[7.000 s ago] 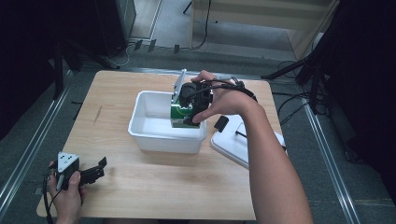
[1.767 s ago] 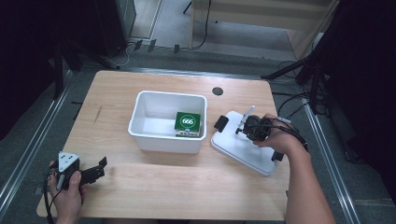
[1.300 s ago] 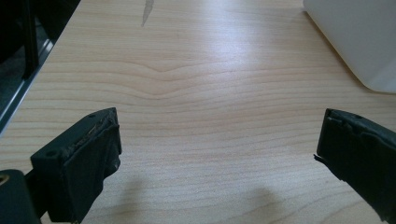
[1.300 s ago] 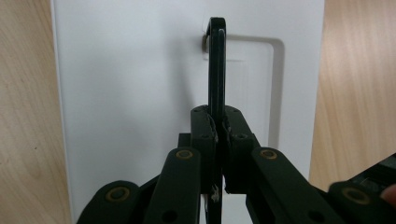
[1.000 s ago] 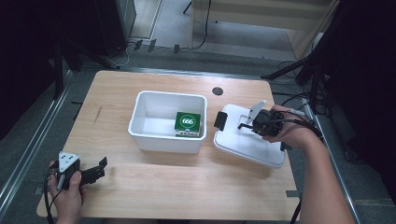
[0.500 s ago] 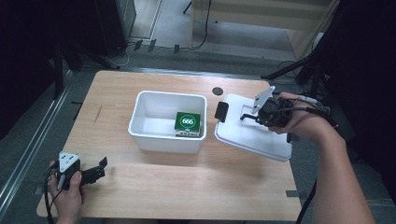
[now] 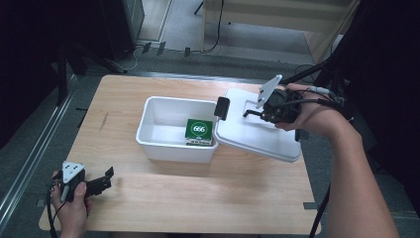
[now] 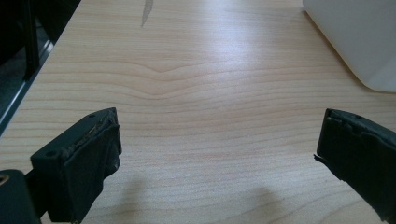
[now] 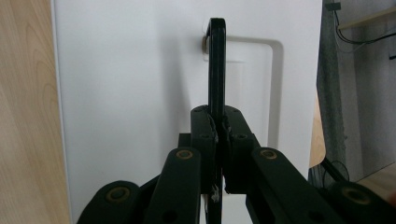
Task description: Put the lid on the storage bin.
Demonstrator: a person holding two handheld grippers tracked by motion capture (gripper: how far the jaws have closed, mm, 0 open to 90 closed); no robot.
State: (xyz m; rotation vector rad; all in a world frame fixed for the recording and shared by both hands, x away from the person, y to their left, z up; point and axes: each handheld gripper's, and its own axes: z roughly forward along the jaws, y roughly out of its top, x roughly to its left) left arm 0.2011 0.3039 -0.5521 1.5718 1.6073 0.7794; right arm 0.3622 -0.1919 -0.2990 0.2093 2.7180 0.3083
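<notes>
Lid [image 7: 257, 131] now up off the bench [image 7: 173, 198], right of centre frame, its near edge over the bin [image 7: 173, 148] rim. My right fingers [image 9: 218, 130] clenched on its black handle [image 9: 216, 65]. Left fingers [image 8: 93, 154] spread, idle, lower left. Box [image 7: 200, 131] sits inside. Best: keep lid level, square it over the rim before lowering.

Smooth white plastic lid [image 7: 257, 134], glossy white plastic bin [image 7: 173, 144], matt pale wood-grain table [image 7: 198, 188]
</notes>
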